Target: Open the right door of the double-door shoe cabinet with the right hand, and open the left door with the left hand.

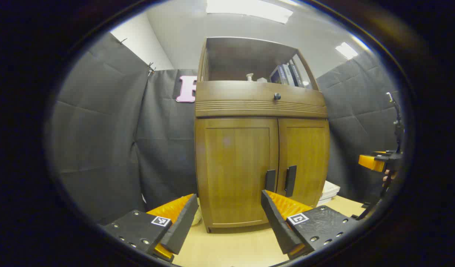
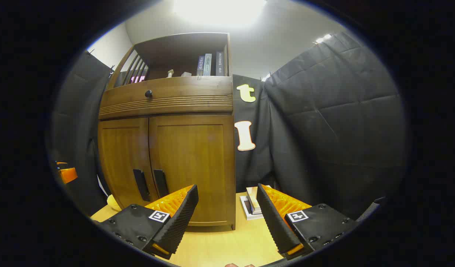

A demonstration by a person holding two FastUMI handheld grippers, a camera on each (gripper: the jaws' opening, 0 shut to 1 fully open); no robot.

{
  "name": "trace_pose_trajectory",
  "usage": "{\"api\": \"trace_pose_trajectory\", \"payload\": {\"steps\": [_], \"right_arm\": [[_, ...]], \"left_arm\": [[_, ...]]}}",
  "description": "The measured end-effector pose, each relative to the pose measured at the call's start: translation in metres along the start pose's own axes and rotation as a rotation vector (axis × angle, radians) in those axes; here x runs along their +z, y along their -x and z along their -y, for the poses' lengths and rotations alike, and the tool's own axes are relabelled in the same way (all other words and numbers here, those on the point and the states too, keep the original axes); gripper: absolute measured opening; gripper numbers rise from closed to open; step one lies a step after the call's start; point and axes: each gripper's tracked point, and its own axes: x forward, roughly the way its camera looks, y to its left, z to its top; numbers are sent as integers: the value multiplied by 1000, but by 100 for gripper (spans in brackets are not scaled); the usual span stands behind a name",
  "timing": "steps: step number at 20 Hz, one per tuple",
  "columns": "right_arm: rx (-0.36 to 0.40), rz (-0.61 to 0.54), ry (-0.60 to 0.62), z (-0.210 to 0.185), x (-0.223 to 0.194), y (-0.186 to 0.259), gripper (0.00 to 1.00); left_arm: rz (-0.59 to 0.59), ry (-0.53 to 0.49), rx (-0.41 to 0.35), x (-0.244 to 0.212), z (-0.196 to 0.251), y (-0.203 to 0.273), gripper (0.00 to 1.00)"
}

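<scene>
Wooden double-door shoe cabinet (image 1: 260, 148) standing on the pale worktop (image 1: 231, 244), against the black cloth wall. Two doors, both closed: left door (image 1: 236, 168) and right door (image 1: 305, 159), meeting at the middle. Two dark vertical handles, one per door: left handle (image 1: 270, 180), right handle (image 1: 290, 180), just beside each other. One drawer front (image 1: 260, 98) above the doors, with one round dark knob (image 1: 277, 96). One open shelf (image 1: 249, 61) on top, holding three upright books (image 2: 211, 64) at its right end and a couple of small pale items, too small to name.

Left claw (image 1: 229, 215) released, fingers wide apart, gripping nothing, short of the left door. Right claw (image 2: 227, 207) likewise spread wide, holding nothing, facing the cabinet's right front corner. In the left gripper view, right claw seen far off at the right edge, held by a hand (image 1: 388, 177).

Small stack of flat pale boxes or books (image 2: 251, 204) on the worktop just right of the cabinet.
</scene>
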Motion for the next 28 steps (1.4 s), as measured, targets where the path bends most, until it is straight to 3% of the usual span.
{"api": "trace_pose_trajectory", "payload": {"steps": [4, 9, 15, 17, 21, 22, 24, 28], "right_arm": [[13, 1, -3, -11, 5, 6, 97], [-41, 30, -3, -11, 13, 16, 99], [-9, -9, -18, -17, 1, 6, 99], [-12, -26, -50, -20, -2, 2, 99], [38, -53, -50, -40, -2, -11, 97], [45, -52, -49, -42, 0, -14, 92], [80, -59, -61, -54, 1, -19, 97], [140, -103, -33, -74, -2, -33, 92]], "left_arm": [[15, 22, -5, 1, -12, 7, 100], [-2, 20, 0, -4, -25, 15, 100], [-8, 46, 23, -9, -32, 19, 100], [2, 40, -6, -10, -17, 22, 100], [-7, 12, -7, -13, -13, 24, 100], [-12, 15, -1, -15, -12, 23, 100], [-30, 31, 10, -19, -14, 25, 100], [-52, 59, 36, -24, -17, 31, 100]]}}
